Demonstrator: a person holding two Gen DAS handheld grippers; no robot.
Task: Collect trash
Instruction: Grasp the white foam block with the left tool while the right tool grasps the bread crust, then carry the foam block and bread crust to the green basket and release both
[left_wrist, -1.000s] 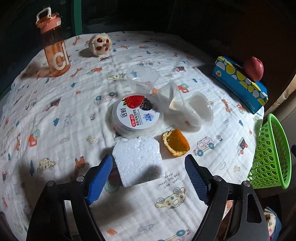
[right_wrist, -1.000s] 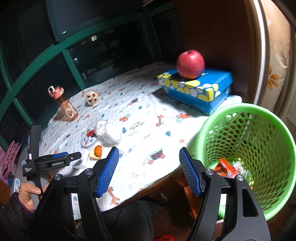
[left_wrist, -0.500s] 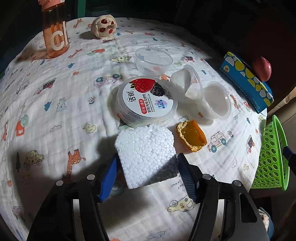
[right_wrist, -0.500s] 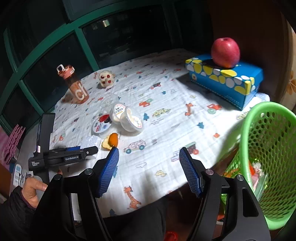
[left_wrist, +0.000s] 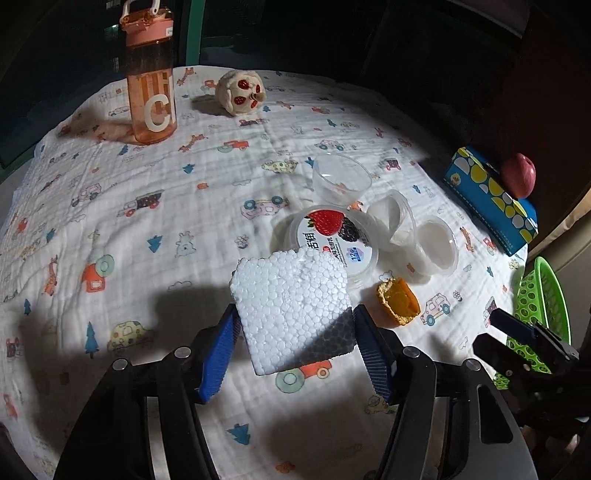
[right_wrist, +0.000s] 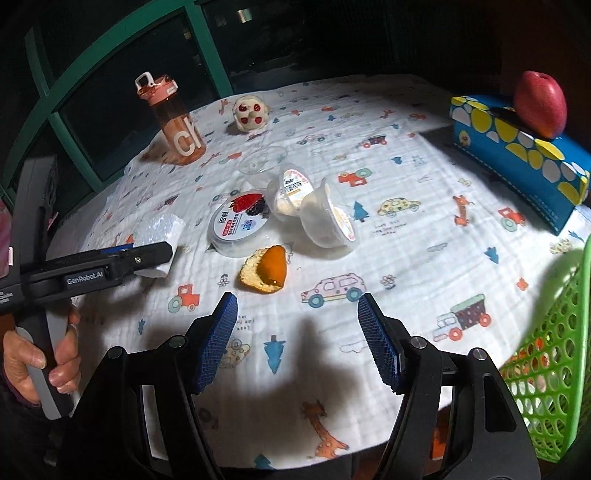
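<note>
My left gripper (left_wrist: 295, 332) is shut on a white foam block (left_wrist: 291, 306), held a little above the cartoon-print tablecloth (left_wrist: 166, 221). In the right wrist view that gripper (right_wrist: 147, 254) and the foam block (right_wrist: 159, 225) appear at the left, with a hand on the handle. My right gripper (right_wrist: 295, 325) is open over bare cloth, nothing between its fingers. Just beyond it lies an orange peel (right_wrist: 266, 269). Behind the peel are a strawberry-label yogurt tub (right_wrist: 240, 221) and two tipped plastic cups (right_wrist: 325, 218). The green mesh basket (right_wrist: 554, 350) stands at the table's right edge.
An orange water bottle (left_wrist: 149, 77) and a small round toy (left_wrist: 240, 92) stand at the back. A clear empty cup (left_wrist: 341, 177) sits behind the tub. A blue spotted box (right_wrist: 517, 151) carries a red apple (right_wrist: 539, 103) at the right. Dark windows lie beyond.
My left gripper has shut on the foam block and raised it off the cloth. The right gripper has swung from over the basket to the table, near the orange peel.
</note>
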